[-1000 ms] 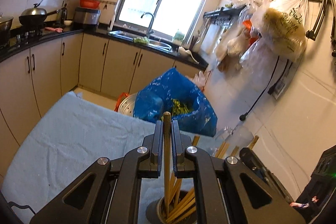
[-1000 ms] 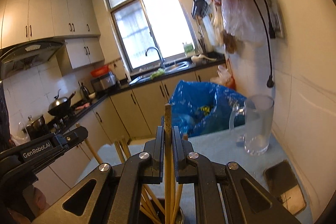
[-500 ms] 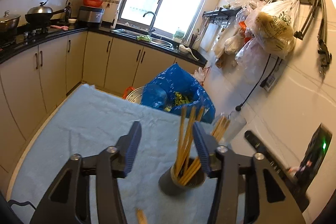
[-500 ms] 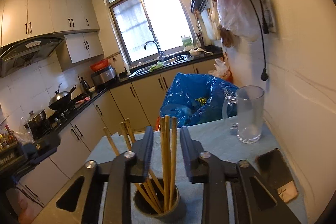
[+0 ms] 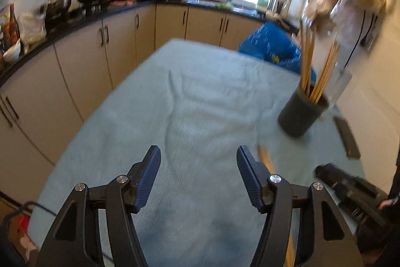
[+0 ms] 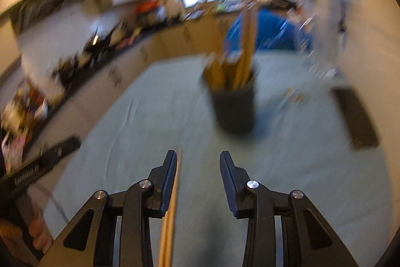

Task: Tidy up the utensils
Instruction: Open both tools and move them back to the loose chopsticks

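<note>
Both grippers hang above a table draped in pale blue cloth (image 5: 200, 96), apparently between placements in a kitchen tidy-up. The left gripper (image 5: 198, 175), at the bottom of its frame, has its jaws wide apart and opening further, with nothing between them. The right gripper (image 6: 198, 180) stands partly open and empty; a loose chopstick (image 6: 172, 204) lies on the cloth along the inner edge of its left finger, unclamped. The dark holder (image 5: 302, 114), already bristling with upright chopsticks (image 5: 317, 71), sits at the right of the left view and just above centre in the right view.

The step in hand appears to be fetching the next stray stick. That would call for lowering one gripper over the chopstick, closing on its shaft and carrying it to the holder.

The left view alone shows the stove, wok and sink run along the upper left, and the other gripper's body at lower right. The right view, heavily blurred, alone shows the stick's full run toward the lens and a person's hand (image 6: 37, 237) at lower left. Both show a flat dark slab (image 6: 355, 114) near the wall.
</note>
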{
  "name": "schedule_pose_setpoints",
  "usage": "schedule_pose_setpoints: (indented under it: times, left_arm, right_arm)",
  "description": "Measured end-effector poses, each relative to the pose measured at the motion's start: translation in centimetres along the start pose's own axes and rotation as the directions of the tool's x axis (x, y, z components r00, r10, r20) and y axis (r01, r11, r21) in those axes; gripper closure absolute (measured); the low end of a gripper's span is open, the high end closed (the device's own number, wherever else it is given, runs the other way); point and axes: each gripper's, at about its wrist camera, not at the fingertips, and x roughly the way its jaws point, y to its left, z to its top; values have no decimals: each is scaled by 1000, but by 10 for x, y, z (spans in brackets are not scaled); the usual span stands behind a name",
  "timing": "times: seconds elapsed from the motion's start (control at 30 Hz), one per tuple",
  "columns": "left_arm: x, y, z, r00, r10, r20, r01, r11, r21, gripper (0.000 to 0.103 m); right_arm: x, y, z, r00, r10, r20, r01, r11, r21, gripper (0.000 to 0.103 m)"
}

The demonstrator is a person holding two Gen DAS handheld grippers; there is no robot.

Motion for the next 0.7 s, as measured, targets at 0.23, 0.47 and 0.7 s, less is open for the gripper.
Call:
schedule_pose_setpoints:
  times: [0.23, 0.47, 0.7]
  left_arm:
    - [-11, 19, -8, 1000, -10, 3, 10, 999, -41, 41]
    - [-9, 24, -8, 1000, -26, -6, 26, 997, -70, 41]
    - [-2, 21, -13, 999, -22, -32, 20, 998, -60, 41]
  right_arm:
    - [35, 22, -33, 993, -73, -95, 63, 993, -104, 80]
    - [40, 30, -36, 983, -142, -113, 128, 984, -121, 84]
    - [43, 53, -40, 987, -101, -127, 85, 988, -128, 95]
